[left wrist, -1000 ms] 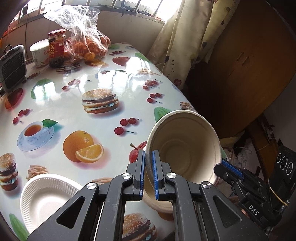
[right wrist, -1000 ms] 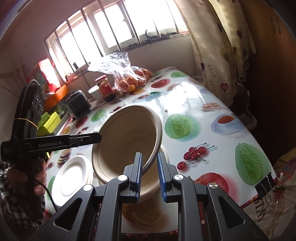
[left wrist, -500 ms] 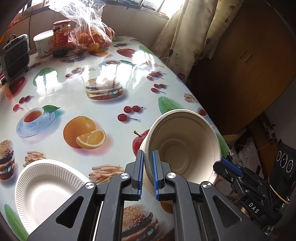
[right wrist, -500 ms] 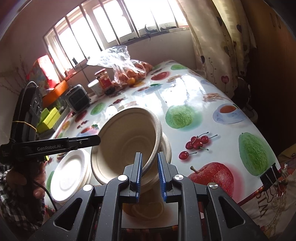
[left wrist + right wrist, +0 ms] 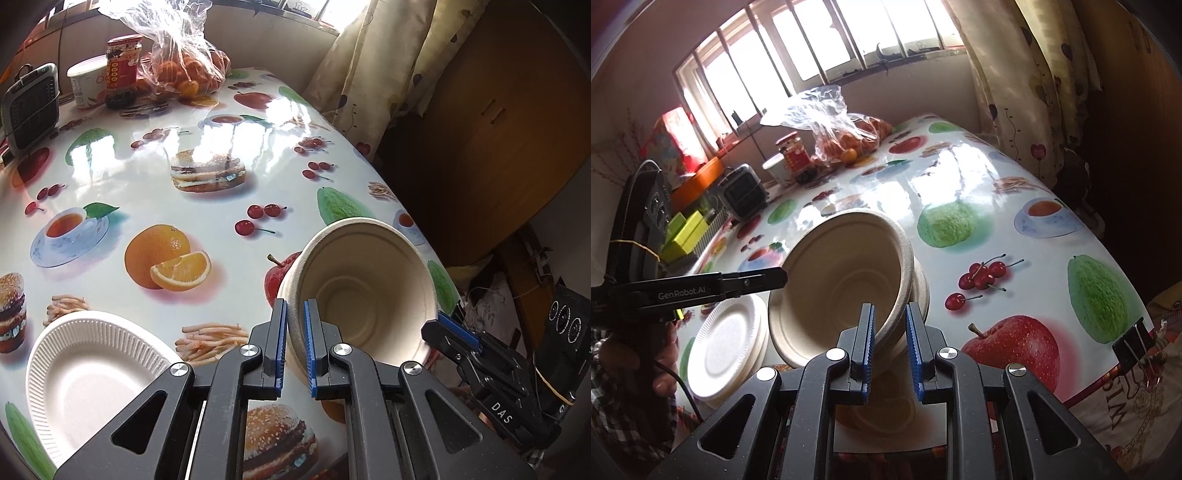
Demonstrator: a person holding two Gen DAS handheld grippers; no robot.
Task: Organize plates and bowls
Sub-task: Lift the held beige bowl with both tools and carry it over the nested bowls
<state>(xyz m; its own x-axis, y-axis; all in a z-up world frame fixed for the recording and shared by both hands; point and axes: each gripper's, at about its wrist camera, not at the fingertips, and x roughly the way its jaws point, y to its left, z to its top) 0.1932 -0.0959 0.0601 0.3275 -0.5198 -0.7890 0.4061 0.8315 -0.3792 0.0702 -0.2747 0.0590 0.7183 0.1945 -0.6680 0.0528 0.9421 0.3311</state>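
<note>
I am looking along my two hand-held grippers at a table covered with a glossy white oilcloth [image 5: 229,122] printed with fruit, burgers and teacups. My left gripper [image 5: 294,343] is clenched on the near wall of a beige moulded-fibre bowl [image 5: 364,291], one blue pad inside the rim and one outside. The bowl is tipped so its mouth faces me and it sits near the right edge of the table. In the right wrist view the same tilted bowl [image 5: 846,273] leans inside the top of a second beige bowl [image 5: 921,284] beneath it, and my right gripper [image 5: 889,343] is closed on its wall from the opposite side, pads pressing the rim between them. The left gripper [image 5: 775,277] comes in from the left in that view, held by a hand [image 5: 635,354] with a checked sleeve.

Just left of the bowls lies a small stack of white ridged paper plates [image 5: 727,343], flat on the cloth; the left wrist view shows the top plate [image 5: 96,373] close below my left fingers.

At the far end of the table, well apart from the bowls, stand a red-labelled glass jar [image 5: 122,72], a clear plastic bag of oranges [image 5: 184,59], a white tub [image 5: 85,85] and a small grey fan heater [image 5: 31,105]
</note>
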